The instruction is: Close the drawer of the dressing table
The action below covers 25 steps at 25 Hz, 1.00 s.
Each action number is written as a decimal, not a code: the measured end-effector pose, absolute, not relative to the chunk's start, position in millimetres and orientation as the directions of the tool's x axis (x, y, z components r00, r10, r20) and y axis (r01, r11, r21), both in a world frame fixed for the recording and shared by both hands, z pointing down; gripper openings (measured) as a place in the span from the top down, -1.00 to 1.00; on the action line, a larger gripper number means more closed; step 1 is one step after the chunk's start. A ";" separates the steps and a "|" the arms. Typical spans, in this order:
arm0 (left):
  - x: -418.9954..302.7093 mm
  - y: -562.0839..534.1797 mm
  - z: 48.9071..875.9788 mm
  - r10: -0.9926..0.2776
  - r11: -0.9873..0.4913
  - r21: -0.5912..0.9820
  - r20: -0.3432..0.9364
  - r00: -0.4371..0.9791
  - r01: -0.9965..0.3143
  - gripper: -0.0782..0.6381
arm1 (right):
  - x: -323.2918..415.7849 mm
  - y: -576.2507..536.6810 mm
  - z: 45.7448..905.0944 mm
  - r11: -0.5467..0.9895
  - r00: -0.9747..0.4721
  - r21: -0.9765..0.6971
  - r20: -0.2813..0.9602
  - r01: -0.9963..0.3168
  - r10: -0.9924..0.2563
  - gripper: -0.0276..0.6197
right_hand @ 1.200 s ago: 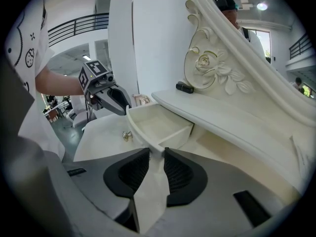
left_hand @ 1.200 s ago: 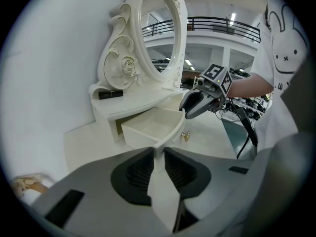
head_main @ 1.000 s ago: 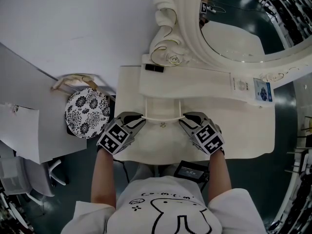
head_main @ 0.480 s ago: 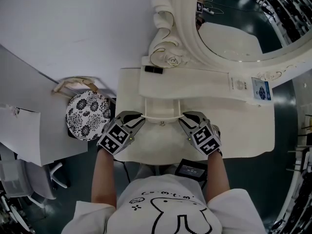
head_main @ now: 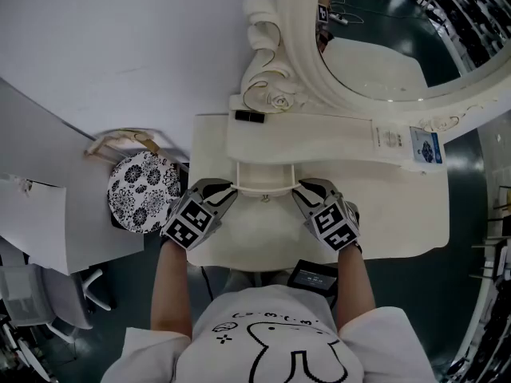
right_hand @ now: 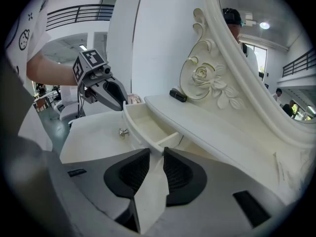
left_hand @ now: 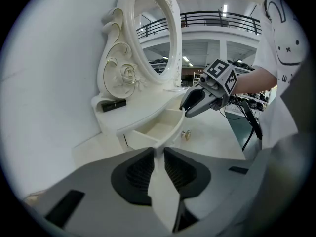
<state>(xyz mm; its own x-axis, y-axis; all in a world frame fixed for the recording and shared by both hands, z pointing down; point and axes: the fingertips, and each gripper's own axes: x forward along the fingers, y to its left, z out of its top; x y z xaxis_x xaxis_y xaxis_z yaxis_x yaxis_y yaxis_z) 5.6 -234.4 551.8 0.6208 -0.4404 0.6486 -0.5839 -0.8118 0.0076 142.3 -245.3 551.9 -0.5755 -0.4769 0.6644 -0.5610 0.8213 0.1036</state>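
Centrally in the head view stands one white dressing table [head_main: 399, 214], its worktop spreading across the middle of the frame. Its one oval mirror [head_main: 383, 54] fills the upper right, with a carved scroll and rose at the frame's foot. At centre left, beside the table, sits one round floral-patterned stool [head_main: 144, 190].

Only one drawer [head_main: 267, 174] shows, at the middle of the worktop's front. It is pulled partly out, so its pale inside lies bare.

Two claws meet it, one at each end of its front panel. The left claw [head_main: 231, 188] is at the drawer's left corner. In the left gripper view the panel's edge runs between the left claw's [left_hand: 159, 152] jaws, which are clamped on it. The right claw [head_main: 299, 188] takes the right corner the same way, and in its own view the right claw [right_hand: 157, 152] is closed on the panel's end.

One small metal knob [head_main: 264, 199] sits on the drawer front, midway between the two claws.

One black tube [head_main: 250, 116] lies on the raised shelf above the drawer, by the carved rose.
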 end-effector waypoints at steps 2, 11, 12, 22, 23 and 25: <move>5.8 -236.0 552.1 -0.441 -0.810 0.009 0.648 0.621 -0.586 0.50 | 142.5 -247.6 551.5 0.822 -0.573 0.110 0.665 -0.559 -0.478 0.65; 5.7 -242.9 556.3 -0.444 -0.801 0.018 0.653 0.613 -0.598 0.50 | 142.9 -254.9 554.9 0.823 -0.563 0.112 0.677 -0.557 -0.473 0.65; 5.6 -243.3 556.9 -0.443 -0.799 0.021 0.653 0.614 -0.600 0.50 | 142.9 -255.3 555.6 0.824 -0.563 0.110 0.679 -0.556 -0.471 0.65; 3.9 -251.1 562.3 -0.447 -0.787 0.025 0.667 0.597 -0.617 0.50 | 141.3 -263.0 558.4 0.819 -0.556 0.103 0.686 -0.564 -0.470 0.65; 3.7 -252.8 562.4 -0.449 -0.785 0.024 0.667 0.595 -0.619 0.50 | 141.1 -264.3 558.5 0.818 -0.556 0.104 0.686 -0.565 -0.470 0.65; 3.2 -256.2 563.0 -0.451 -0.783 0.022 0.669 0.591 -0.622 0.50 | 140.7 -266.8 559.2 0.817 -0.554 0.102 0.687 -0.568 -0.471 0.65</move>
<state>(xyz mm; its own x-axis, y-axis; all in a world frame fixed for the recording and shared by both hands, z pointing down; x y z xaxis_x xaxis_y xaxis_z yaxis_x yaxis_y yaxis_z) 3.2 -256.2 563.0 0.5909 -0.4507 0.6691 -0.6222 -0.7825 0.0224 140.7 -266.8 559.2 -0.5539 -0.4707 0.6868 -0.5679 0.8168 0.1018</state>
